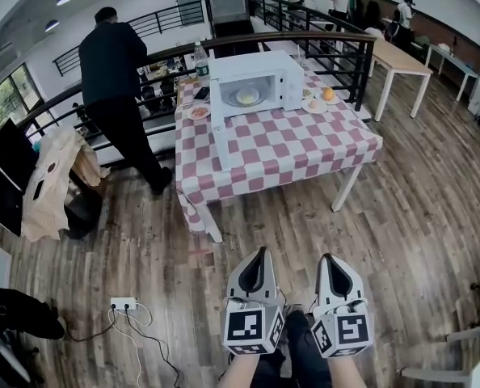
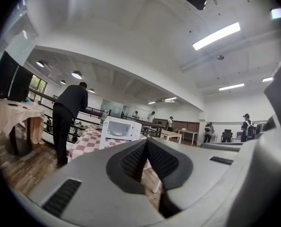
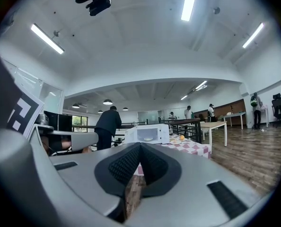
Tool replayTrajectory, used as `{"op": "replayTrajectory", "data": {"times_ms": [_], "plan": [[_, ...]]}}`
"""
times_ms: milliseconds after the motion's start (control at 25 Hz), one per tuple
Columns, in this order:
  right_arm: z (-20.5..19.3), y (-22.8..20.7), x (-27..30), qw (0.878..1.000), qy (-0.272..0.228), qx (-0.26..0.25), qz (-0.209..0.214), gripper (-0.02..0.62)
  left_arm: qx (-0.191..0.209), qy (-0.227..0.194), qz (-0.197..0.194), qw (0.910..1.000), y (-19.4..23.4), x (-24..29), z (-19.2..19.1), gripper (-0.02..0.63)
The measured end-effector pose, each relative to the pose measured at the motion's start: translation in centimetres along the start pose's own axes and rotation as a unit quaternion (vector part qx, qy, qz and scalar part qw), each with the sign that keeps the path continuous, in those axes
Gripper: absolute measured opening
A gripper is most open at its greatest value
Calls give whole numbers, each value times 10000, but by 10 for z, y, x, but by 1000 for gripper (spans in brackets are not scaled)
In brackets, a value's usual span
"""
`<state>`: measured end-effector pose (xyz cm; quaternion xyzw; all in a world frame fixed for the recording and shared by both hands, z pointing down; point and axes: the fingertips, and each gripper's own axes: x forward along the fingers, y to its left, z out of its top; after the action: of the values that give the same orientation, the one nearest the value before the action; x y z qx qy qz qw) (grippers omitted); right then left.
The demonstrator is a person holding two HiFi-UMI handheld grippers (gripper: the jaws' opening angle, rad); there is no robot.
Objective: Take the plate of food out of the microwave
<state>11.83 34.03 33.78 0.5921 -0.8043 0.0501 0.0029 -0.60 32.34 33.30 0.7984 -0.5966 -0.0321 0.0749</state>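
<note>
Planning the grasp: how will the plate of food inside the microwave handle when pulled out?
The plate looks flat, pale and rigid, so it is probably stiff but breakable. Its rim seems low and smooth, so a pinch may slip. The food sits as a loose mound, so tilting could slide it off.

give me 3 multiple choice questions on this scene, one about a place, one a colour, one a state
1. Where is the plate of food that is to be taken out?
A on the floor
B inside the microwave
C on a chair

2. What colour is the tablecloth?
A red and white checks
B plain blue
C green stripes

3. How do the right gripper's jaws stand?
A wide apart
B closed on a plate
C together, nothing between them

Answers: B, the plate shows in the microwave's cavity; A, the checks show in the head view; C, the pads meet in the right gripper view.
</note>
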Motion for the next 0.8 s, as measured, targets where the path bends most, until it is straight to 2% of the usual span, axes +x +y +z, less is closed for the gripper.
{"op": "replayTrajectory", "data": {"times_ms": [440, 800], "plan": [[-1, -29, 82, 9995, 72, 1, 317, -6, -5, 1, 211, 9998, 11, 75, -3, 28], [19, -66, 151, 9981, -13, 18, 610, -6, -23, -131, 475, 9988, 16, 148, 13, 28]]}}
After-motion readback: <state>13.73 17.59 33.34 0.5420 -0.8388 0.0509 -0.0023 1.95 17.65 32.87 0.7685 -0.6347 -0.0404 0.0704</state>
